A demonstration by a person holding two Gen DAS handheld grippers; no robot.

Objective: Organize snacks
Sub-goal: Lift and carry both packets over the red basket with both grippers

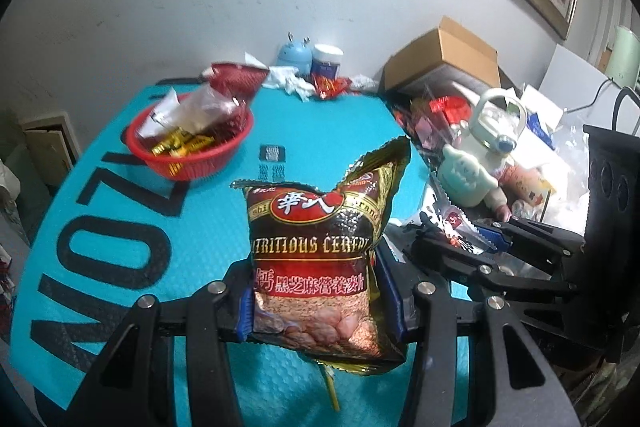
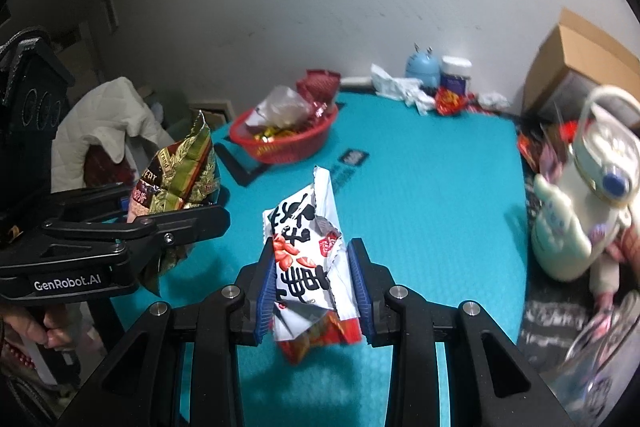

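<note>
Spanning the cluttered room, a teal mat [image 1: 120,227] — left claw [image 1: 316,301] gripping cereal bag [image 1: 316,247], right claw [image 2: 316,287] clamping white packet [image 2: 308,259].

My left black two-finger gripper [image 1: 318,301] tilts downward, blue pads pinching a dark red and gold foil cereal bag [image 1: 320,259]. My right black gripper [image 2: 316,287], beside it, clamps a crumpled white snack packet [image 2: 308,259], same downward tilt.
</note>
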